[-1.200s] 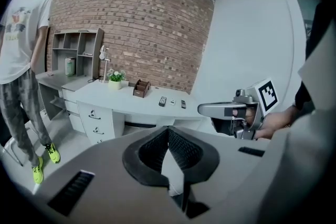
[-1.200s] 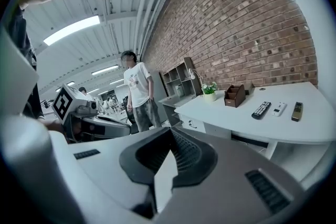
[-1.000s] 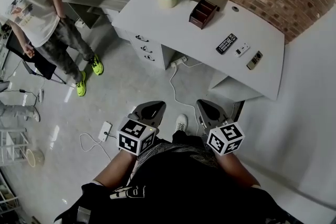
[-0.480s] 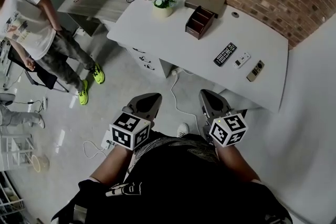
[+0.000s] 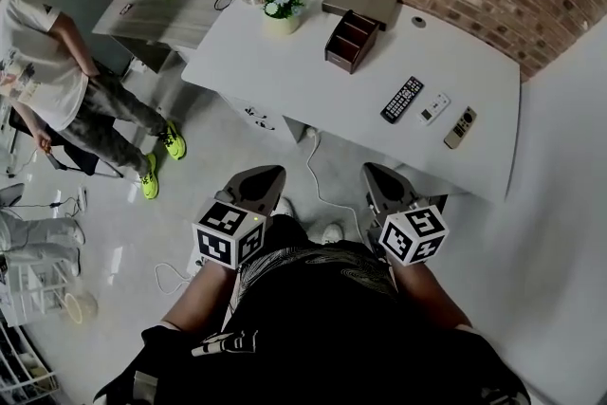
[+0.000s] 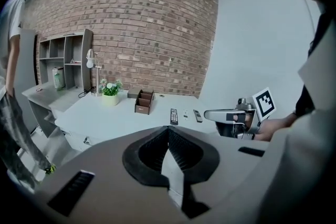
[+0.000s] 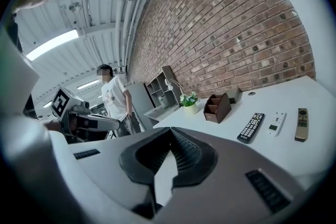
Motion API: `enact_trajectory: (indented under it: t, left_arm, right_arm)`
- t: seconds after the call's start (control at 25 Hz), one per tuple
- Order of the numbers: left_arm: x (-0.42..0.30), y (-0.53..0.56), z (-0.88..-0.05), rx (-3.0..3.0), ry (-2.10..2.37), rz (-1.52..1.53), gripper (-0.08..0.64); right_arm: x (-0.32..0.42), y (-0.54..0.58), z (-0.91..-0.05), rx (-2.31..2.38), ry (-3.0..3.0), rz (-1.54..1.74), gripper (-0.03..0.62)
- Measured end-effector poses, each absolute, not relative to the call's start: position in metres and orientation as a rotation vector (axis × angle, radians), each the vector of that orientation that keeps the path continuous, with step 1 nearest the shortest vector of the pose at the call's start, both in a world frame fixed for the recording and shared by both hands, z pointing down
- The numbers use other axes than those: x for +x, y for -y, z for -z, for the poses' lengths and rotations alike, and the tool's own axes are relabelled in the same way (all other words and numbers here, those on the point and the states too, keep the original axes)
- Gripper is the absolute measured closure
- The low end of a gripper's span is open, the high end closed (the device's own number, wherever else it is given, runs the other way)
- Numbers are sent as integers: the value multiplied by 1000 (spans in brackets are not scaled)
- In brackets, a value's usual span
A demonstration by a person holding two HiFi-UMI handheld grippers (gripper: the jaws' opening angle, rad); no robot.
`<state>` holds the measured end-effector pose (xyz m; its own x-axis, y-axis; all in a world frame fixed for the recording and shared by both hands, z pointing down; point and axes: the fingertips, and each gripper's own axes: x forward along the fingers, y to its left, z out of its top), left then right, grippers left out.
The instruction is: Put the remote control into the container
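White desk (image 5: 285,62) carries everything for the job. The brown container (image 5: 351,41) stands near the desk's back edge with its compartments open upward, ready to receive. The black remote control (image 5: 402,100) lies flat nearer the front, apart from it and beside two smaller remotes (image 5: 448,119), so it looks easy to pinch. Short of the desk, the left gripper (image 5: 268,174) and right gripper (image 5: 377,171) are both clenched, empty.

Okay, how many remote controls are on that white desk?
3, in a row: black remote, small white remote in the middle, bronze remote at the end of the desk. None looks hidden.
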<state>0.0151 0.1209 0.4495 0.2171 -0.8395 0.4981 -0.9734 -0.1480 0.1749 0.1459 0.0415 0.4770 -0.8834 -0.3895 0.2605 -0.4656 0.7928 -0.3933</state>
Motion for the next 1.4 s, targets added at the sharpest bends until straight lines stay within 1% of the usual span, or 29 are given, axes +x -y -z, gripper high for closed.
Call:
enact_trajectory:
  t: [0.2, 0.44, 0.96, 1.16, 1.4]
  left_arm:
    - [6, -102, -462, 2055, 1630, -419, 555]
    - [-16, -51, -464, 2143, 1561, -450, 555]
    - [-91, 44, -470, 2260, 1370, -541, 555]
    - [-114, 70, -477, 2306, 1281, -564, 555]
    - [-126, 101, -483, 2412, 1123, -621, 554]
  right_arm:
    - [140, -26, -481, 721, 2805, -683, 584]
    - [122, 9, -484, 833, 2767, -687, 584]
    - [42, 72, -485, 1015, 2654, -757, 584]
    - [22, 91, -484, 1114, 2606, -755, 584]
    - [7, 109, -481, 1262, 2528, -748, 584]
